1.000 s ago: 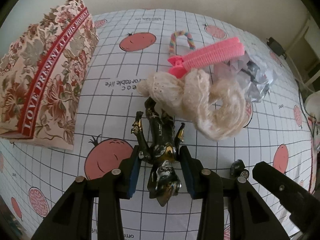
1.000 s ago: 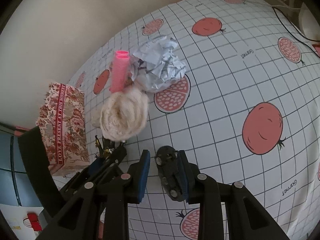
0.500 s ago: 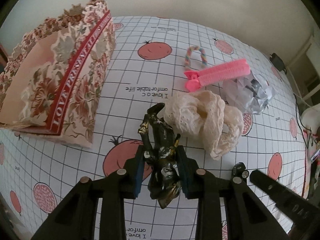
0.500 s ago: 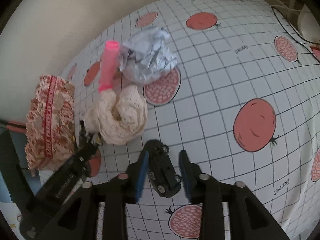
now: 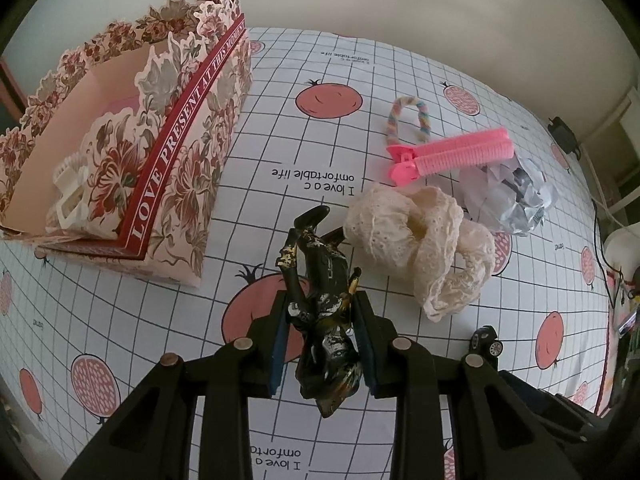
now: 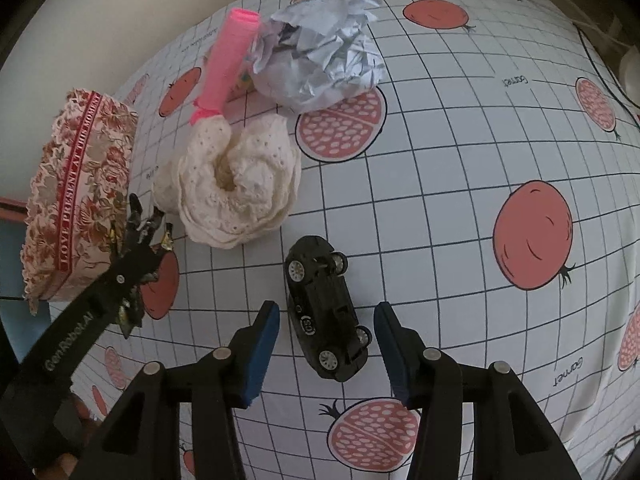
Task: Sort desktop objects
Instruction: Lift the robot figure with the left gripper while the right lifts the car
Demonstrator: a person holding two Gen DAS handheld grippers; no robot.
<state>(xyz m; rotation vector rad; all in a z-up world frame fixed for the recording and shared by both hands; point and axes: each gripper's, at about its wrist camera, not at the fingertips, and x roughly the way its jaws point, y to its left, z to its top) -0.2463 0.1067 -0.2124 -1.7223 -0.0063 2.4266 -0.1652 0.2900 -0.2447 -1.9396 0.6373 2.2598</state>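
Observation:
My left gripper point(image 5: 322, 304) is shut on a black and gold toy figure point(image 5: 320, 272), which hangs head toward the camera just above the cloth. From the right wrist the same figure point(image 6: 138, 220) shows at the left, in front of the floral box. A black toy car point(image 6: 324, 308) lies on its side on the tablecloth. My right gripper point(image 6: 327, 312) stands open around it, with a gap between each blue pad and the car. The left wrist view catches the car point(image 5: 485, 342) at lower right.
An open floral gift box point(image 5: 180, 152) stands at the left with a white hair claw point(image 5: 68, 196) inside. On the cloth lie a cream lace scrunchie point(image 5: 416, 240), a pink hair roller clip point(image 5: 452, 154), a rainbow hair tie point(image 5: 404, 114) and crumpled paper point(image 5: 508, 196).
The left gripper closed on the figure and carried it a little toward the box. The right gripper sank and its fingers spread, leaving the car loose on the cloth between them.

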